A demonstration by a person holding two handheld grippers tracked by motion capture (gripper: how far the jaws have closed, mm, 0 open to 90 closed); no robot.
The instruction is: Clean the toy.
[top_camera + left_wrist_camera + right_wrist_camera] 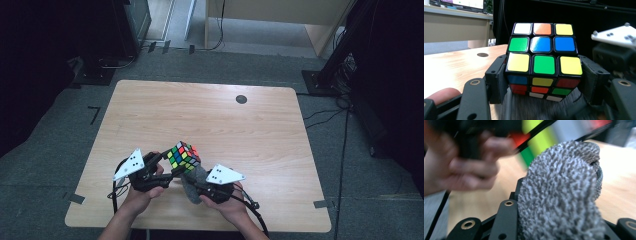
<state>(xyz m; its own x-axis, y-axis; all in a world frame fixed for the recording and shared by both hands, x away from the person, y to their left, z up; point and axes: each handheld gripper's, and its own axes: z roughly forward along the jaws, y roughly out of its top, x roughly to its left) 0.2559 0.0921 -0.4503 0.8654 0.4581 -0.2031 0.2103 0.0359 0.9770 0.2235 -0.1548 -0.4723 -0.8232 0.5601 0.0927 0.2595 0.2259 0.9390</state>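
Nearest to me, my left gripper (167, 161) is clamped on the puzzle cube (183, 157): in the left gripper view its 2 black jaws press on the cube's (544, 62) opposite sides at the lowest layer, so the cube sits squarely between them and rises above them. The face turned up toward that camera shows a white, an orange and a yellow tile in the far row, green, blue, blue in the middle row, and yellow, green, yellow in the near row. Below the cube, just under its lower edge, I see grey fuzzy cloth (536, 107).

My right gripper (192, 181) is closed on that grey cloth (191, 180). In the right gripper view the cloth (564, 195) bulges up from between the jaws as a nubbly wad and hides the fingertips. From above, the cloth lies just ahead of the right gripper and touches the cube's underside, so the 2 grippers meet nose to nose there.

Past the cloth, in the right gripper view, I see the left hand (459, 167), blurred, and out-of-focus green and red tiles.

Beyond both grippers lies the wooden table (225, 115), with a round dark disc (241, 99) well ahead near its far edge.
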